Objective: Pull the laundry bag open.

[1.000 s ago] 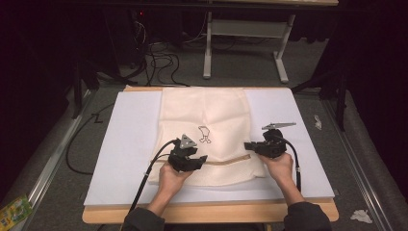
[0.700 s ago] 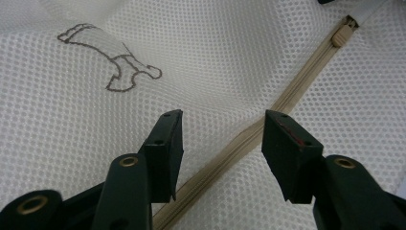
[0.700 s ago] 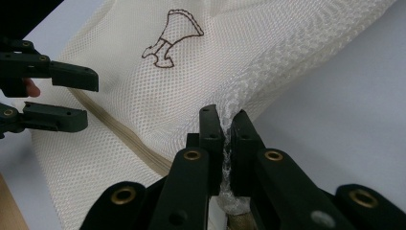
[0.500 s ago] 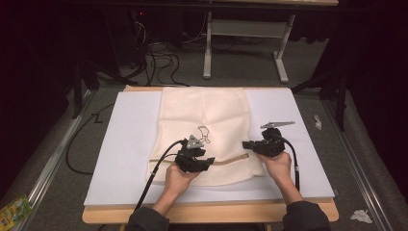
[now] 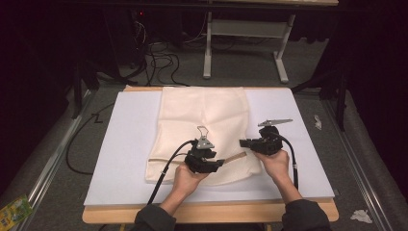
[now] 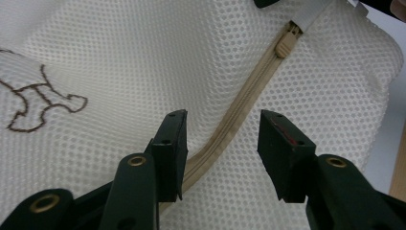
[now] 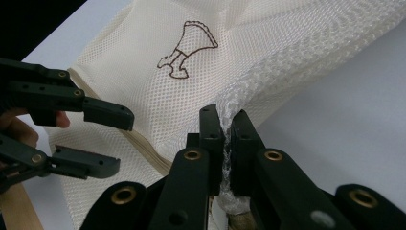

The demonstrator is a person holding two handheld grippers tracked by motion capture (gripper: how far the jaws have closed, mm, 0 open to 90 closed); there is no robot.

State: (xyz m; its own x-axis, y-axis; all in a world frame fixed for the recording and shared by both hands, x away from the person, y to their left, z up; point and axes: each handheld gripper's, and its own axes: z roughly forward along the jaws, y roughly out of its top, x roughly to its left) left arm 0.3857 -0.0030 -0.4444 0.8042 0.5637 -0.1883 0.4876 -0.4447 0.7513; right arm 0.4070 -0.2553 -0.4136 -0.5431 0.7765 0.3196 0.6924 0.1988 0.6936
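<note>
The mesh bag (image 5: 204, 130) lies flat on the white board (image 5: 130, 144), its contents unclear. The right gripper (image 7: 226, 125) pinches its mesh; the left gripper (image 6: 221, 139) is open over the zipper (image 6: 239, 110).

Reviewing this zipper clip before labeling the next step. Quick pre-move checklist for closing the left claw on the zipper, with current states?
1. Right claw anchors the mesh laundry bag: ok, shut on a bunched fold of mesh.
2. Left claw ready to grip: ok, jaws open.
3. Zipper tape between the left jaws: ok, it runs up through the gap.
4. Left claw at the zipper pull: not ok, the pull lies farther along the tape, beyond the jaw tips.
5. Zipper closed or open under the jaws: cannot tell.
6. Bag on the white board: ok, lying flat except the pinched fold.
</note>
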